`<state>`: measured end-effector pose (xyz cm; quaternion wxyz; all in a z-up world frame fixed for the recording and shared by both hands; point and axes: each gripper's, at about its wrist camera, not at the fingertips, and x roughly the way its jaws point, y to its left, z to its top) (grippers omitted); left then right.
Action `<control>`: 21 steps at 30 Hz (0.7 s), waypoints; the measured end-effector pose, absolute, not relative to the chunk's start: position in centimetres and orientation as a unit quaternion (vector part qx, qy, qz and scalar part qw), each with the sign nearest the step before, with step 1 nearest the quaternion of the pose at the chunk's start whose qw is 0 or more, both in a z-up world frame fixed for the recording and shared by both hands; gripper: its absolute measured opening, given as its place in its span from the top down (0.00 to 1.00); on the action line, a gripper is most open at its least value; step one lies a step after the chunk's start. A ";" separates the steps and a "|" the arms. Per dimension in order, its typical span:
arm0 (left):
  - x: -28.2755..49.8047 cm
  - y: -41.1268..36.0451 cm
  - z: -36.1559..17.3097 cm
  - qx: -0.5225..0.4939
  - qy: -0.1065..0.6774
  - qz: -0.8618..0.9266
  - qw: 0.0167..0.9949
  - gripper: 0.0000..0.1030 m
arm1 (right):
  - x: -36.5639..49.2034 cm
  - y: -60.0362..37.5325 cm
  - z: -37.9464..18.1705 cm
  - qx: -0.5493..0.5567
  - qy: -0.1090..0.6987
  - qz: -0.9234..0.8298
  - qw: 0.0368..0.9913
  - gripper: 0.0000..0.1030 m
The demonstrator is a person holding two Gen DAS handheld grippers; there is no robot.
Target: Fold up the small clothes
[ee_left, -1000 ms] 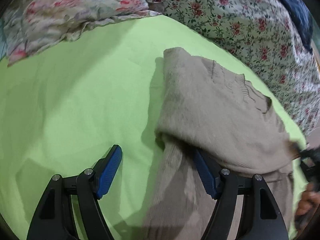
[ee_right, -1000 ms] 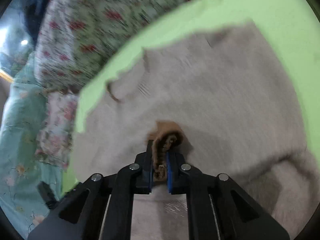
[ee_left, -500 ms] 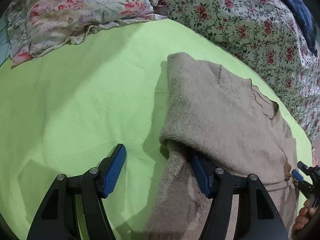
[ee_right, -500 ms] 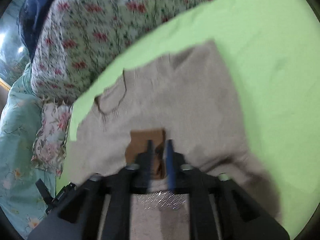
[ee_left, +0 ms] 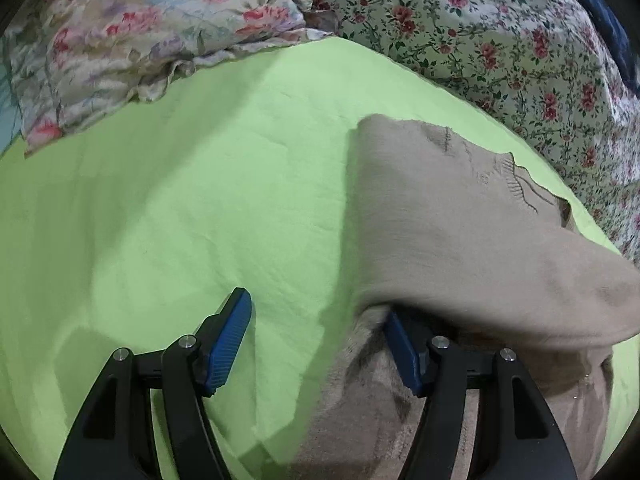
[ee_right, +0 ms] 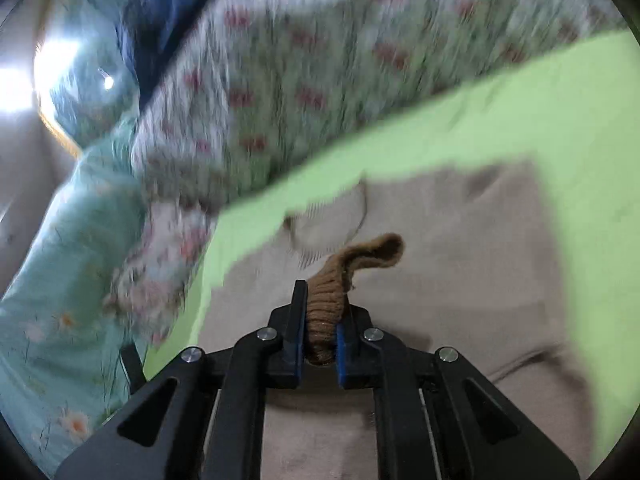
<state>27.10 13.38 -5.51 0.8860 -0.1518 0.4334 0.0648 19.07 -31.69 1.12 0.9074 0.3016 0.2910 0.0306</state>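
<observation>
A beige knit sweater [ee_left: 460, 232] lies on a lime-green sheet [ee_left: 180, 200], its body folded over. My left gripper [ee_left: 316, 340] is open at the sweater's left edge: the left finger rests on the sheet, the right finger [ee_left: 402, 350] is tucked under the folded layer. In the right wrist view the sweater [ee_right: 460, 248] lies flat with its neckline toward the far side. My right gripper [ee_right: 318, 344] is shut on a brown ribbed cuff [ee_right: 340, 280], which curls up above the sweater.
A floral pillow [ee_left: 132, 32] lies at the far left and a floral quilt [ee_left: 500, 40] runs along the far right. In the blurred right wrist view, the quilt [ee_right: 300, 80] and a teal floral fabric [ee_right: 60, 280] sit left of the sheet [ee_right: 520, 112].
My right gripper has lifted with the brown cuff and swung, its view now blurred. The sweater's right part has risen into a fold in the left wrist view. My left gripper stays open.
</observation>
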 end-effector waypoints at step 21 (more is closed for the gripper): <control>25.1 16.7 -5.6 -0.255 0.430 0.037 0.866 0.35 | 17.3 -33.6 -5.8 0.252 0.401 -0.080 0.877 0.82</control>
